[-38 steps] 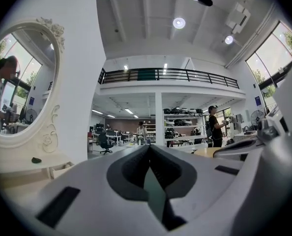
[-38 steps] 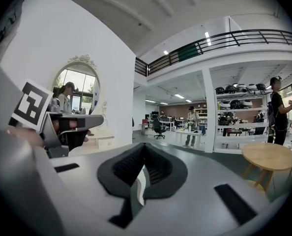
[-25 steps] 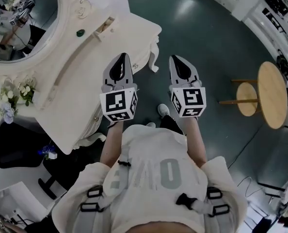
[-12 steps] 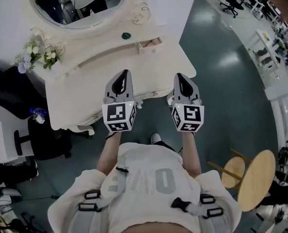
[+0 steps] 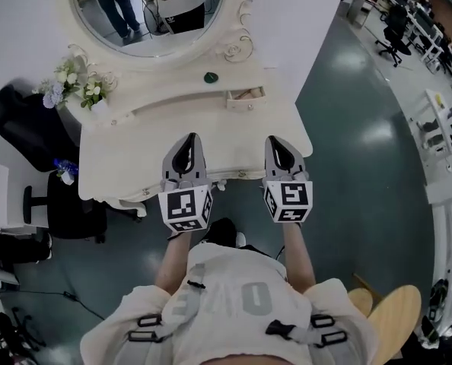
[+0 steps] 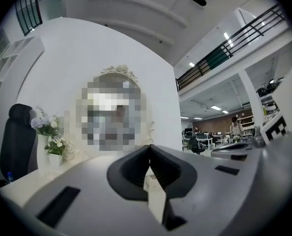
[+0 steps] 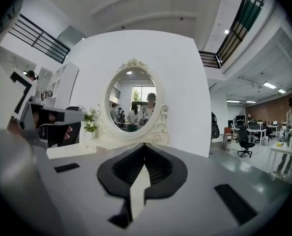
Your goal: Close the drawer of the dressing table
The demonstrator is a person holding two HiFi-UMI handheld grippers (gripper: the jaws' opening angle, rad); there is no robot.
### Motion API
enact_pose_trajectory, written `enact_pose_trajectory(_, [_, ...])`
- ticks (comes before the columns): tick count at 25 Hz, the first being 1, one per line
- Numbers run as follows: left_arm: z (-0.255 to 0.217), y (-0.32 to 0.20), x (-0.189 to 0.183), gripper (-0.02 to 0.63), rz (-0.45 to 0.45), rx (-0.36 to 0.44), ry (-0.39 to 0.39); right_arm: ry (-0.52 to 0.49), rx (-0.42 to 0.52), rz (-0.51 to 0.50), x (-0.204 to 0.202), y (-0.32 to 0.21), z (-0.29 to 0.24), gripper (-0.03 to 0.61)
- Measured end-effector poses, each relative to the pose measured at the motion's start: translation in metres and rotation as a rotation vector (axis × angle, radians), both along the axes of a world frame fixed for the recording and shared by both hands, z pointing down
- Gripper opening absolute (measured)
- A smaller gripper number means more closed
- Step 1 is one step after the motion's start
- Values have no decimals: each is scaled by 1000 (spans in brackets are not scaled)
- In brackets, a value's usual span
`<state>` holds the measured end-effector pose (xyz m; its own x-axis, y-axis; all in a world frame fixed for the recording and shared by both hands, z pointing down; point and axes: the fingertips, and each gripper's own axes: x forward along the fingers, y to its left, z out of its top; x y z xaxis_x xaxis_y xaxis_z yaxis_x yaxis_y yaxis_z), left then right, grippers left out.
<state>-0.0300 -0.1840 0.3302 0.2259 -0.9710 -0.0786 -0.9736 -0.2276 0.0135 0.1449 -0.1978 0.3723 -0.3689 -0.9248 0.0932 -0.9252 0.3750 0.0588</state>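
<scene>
Left gripper (image 5: 192, 137) and right gripper (image 5: 274, 139): both clenched, empty, over dressing table (image 5: 127, 154) front edge. Drawer (image 5: 246, 96) open. Shirt lettering illegible.

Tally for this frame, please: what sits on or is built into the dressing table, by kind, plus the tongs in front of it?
Oval mirror: 1
Flower display: 1
Small green object: 1
Open drawer: 1
Tongs: 2 (left tongs, right tongs, both shut and empty)
Total: 6
</scene>
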Motion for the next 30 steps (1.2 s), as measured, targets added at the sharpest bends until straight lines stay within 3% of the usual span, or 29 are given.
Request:
enact_pose_trajectory(7, [2,-10,-8,20,-67,-13,18,-10,-3,-61,-5,-23,-1,8])
enact_pose_trajectory(24, [18,-113,-25,20,-101,-21,-10,6,-4,-76,-20,-116,6,9])
enact_pose_trajectory(28, [19,-132,-19,20,-81,-19,-20,-21,-55,-93,-20,-139,15,106])
enact_pose_trajectory(30, [20,-142,-16,20,-70,-22,-32,-26,-83,-78,-17,-152,21,110])
